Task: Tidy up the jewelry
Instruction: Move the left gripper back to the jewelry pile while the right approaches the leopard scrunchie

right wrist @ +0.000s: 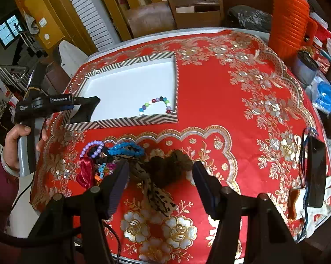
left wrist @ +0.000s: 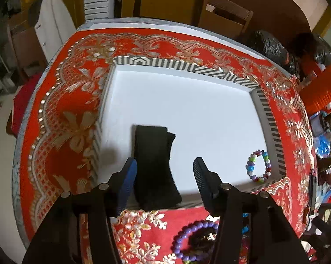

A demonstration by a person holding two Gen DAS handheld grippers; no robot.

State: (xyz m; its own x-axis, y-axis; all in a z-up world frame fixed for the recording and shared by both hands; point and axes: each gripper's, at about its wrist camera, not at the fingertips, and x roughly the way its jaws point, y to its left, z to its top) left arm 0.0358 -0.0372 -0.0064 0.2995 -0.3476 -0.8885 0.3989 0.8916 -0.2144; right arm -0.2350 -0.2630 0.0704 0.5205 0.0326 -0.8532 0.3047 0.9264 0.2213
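Note:
A white tray with a striped rim (left wrist: 187, 67) (right wrist: 130, 122) lies on the red tablecloth. A black band (left wrist: 153, 158) lies in its near left corner, drooping over the rim. A multicoloured bead bracelet (left wrist: 259, 166) (right wrist: 155, 105) lies in its right part. My left gripper (left wrist: 164, 167) is open above the tray's near edge, the black band between its fingers, apart from them; it also shows in the right wrist view (right wrist: 86, 110). My right gripper (right wrist: 161, 171) is open over a pile of jewelry: a purple bead bracelet (right wrist: 93, 148) (left wrist: 187, 237), a blue bead bracelet (right wrist: 125, 149), a leopard-print scrunchie (right wrist: 152, 182).
An orange ribbed jug (right wrist: 291, 15) stands at the table's far right with clutter around it. A black phone (right wrist: 317, 171) lies at the right edge. Chairs (right wrist: 194, 8) and black bags (left wrist: 269, 46) stand beyond the far edge.

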